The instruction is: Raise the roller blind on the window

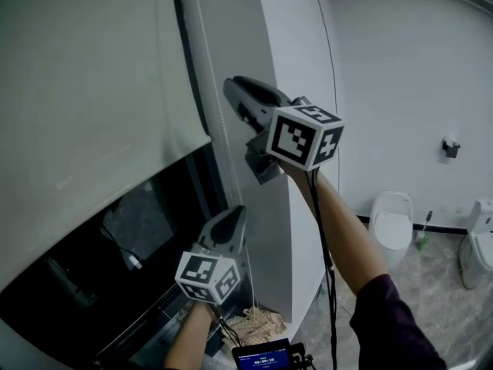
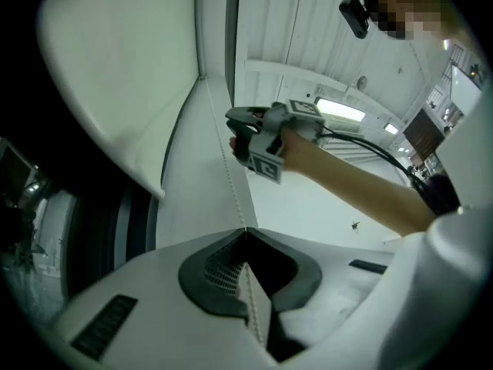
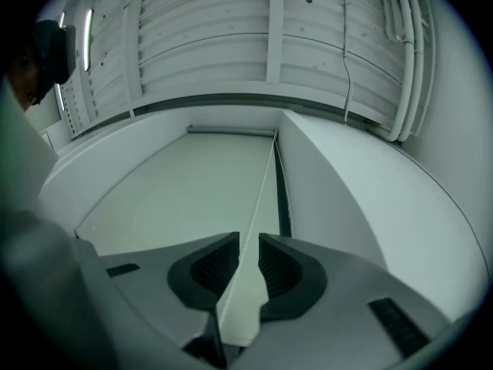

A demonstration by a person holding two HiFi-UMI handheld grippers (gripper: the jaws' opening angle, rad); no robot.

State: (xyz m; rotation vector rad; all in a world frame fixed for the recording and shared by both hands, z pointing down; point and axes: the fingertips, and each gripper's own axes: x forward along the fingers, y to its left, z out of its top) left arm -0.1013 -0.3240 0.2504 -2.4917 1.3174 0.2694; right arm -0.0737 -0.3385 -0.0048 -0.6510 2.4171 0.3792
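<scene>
The pale roller blind (image 1: 85, 75) covers the upper part of the dark window (image 1: 115, 268), its bottom edge slanting across the head view. A white bead chain (image 2: 228, 176) hangs beside the window frame. My left gripper (image 1: 233, 218) is low on it, jaws shut on the chain (image 2: 245, 233). My right gripper (image 1: 243, 129) is higher up the same chain. In the right gripper view (image 3: 245, 241) its jaws stand slightly apart, and the chain (image 3: 262, 183) runs through the gap, with the pads not pressing on it. From there it climbs along the blind (image 3: 177, 191).
A white wall column (image 1: 285, 45) stands right of the window. On the tiled floor at the right are a toilet (image 1: 391, 222), a brush (image 1: 422, 233) and another white fixture (image 1: 479, 241). A small screen device (image 1: 262, 357) and a cable hang below my arms.
</scene>
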